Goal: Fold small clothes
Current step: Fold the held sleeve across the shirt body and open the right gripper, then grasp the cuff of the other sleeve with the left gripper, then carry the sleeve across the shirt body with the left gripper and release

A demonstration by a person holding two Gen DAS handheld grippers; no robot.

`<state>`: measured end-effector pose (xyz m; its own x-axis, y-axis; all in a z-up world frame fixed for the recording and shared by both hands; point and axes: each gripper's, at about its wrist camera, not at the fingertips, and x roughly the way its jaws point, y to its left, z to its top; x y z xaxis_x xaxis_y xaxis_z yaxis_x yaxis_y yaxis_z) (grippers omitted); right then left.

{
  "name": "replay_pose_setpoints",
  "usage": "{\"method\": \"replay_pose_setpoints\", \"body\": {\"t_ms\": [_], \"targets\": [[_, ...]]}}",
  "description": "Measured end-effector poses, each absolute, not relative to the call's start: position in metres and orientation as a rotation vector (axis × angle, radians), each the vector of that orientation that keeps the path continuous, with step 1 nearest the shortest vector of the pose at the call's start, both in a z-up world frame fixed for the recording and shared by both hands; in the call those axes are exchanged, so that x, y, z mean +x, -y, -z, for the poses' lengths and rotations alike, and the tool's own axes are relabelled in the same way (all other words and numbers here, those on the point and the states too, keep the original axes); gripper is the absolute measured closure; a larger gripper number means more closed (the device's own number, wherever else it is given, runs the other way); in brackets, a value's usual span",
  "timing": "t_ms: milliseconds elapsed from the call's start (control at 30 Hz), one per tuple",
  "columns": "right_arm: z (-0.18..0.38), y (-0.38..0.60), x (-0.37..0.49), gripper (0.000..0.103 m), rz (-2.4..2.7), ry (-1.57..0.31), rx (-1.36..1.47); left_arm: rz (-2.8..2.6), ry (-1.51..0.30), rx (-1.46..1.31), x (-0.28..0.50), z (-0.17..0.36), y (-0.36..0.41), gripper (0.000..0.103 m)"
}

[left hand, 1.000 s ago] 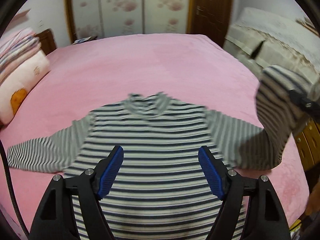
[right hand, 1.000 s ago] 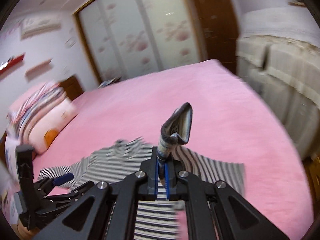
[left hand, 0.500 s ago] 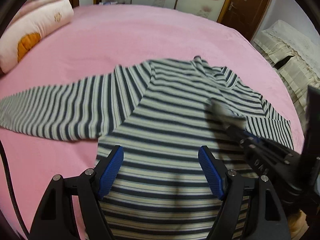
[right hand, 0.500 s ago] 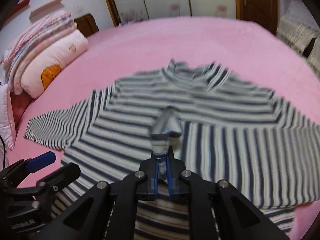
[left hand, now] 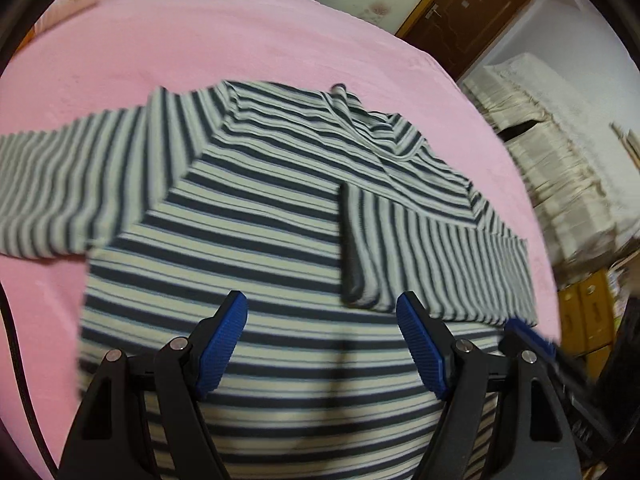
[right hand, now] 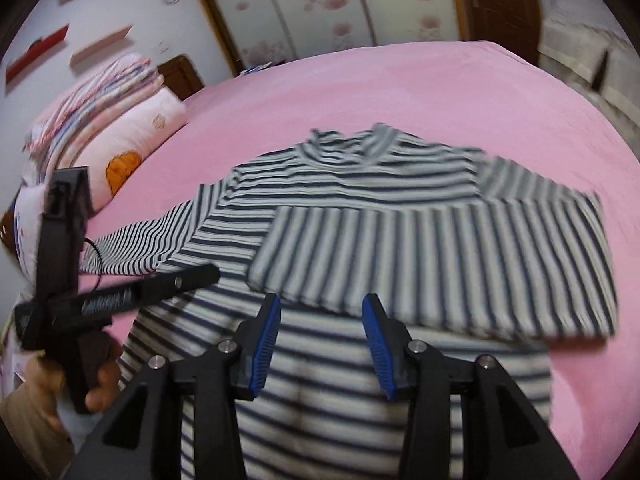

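**Navy stripes on pink**

The long-sleeved shirt (left hand: 260, 216) carries navy and off-white stripes across a plain pink bedspread (left hand: 200, 40). At ten o'clock, a pale pink pillow (right hand: 136, 136) shows an orange print. Both grippers are black with blue pads (right hand: 264, 344).

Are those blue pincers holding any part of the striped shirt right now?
No. Both the left gripper and right gripper are open, empty above the striped shirt.

Both wrist fisheyes look down and forward, close over the striped shirt (left hand: 256, 216) on the pink bed (left hand: 200, 40). The left view faces the door; the right faces the pillows. They share the shirt.
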<state>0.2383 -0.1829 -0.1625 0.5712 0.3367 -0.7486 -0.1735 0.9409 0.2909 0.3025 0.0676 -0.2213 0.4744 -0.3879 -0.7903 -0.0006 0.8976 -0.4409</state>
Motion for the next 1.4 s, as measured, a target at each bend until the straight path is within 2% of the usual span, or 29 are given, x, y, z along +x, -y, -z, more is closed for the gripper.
{"method": "replay_pose_setpoints", "body": {"t_ms": [100,233,400,533,567,600,667,867,1100,1267,1400], "targets": [[0.165,0.209,0.218,0.06,-0.259,-0.908,0.246,0.279,-1.078,-0.488,0.31,0.232,-0.061,0.034],[0.174,0.232,0.197,0.06,-0.236,-0.917,0.308,0.298,-1.101,-0.607,0.319,0.25,-0.055,0.037],[0.189,0.249,0.184,0.06,-0.222,-0.945,0.363,0.319,-1.102,-0.685,0.329,0.262,-0.045,0.05],[0.199,0.257,0.178,0.06,-0.215,-0.966,0.379,0.314,-1.124,-0.692,0.335,0.266,-0.039,0.068],[0.2,0.259,0.178,0.06,-0.21,-0.967,0.379,0.309,-1.128,-0.679,0.337,0.265,-0.035,0.079],[0.201,0.261,0.177,0.06,-0.203,-0.967,0.379,0.309,-1.133,-0.667,0.339,0.264,-0.032,0.085],[0.202,0.265,0.175,0.06,-0.19,-0.963,0.377,0.292,-1.146,-0.624,0.341,0.26,-0.025,0.089],[0.199,0.279,0.179,0.06,-0.129,-0.944,0.344,0.25,-1.108,-0.368,0.351,0.224,0.006,0.094],[0.194,0.304,0.184,0.06,-0.054,-0.926,0.316,0.228,-0.889,-0.121,0.378,0.137,0.039,0.094],[0.193,0.316,0.194,0.06,-0.007,-0.921,0.273,0.157,-0.703,-0.064,0.375,0.088,0.022,0.094],[0.198,0.315,0.213,0.06,0.016,-0.927,0.22,0.039,-0.65,-0.116,0.375,0.087,-0.021,0.094]]}}
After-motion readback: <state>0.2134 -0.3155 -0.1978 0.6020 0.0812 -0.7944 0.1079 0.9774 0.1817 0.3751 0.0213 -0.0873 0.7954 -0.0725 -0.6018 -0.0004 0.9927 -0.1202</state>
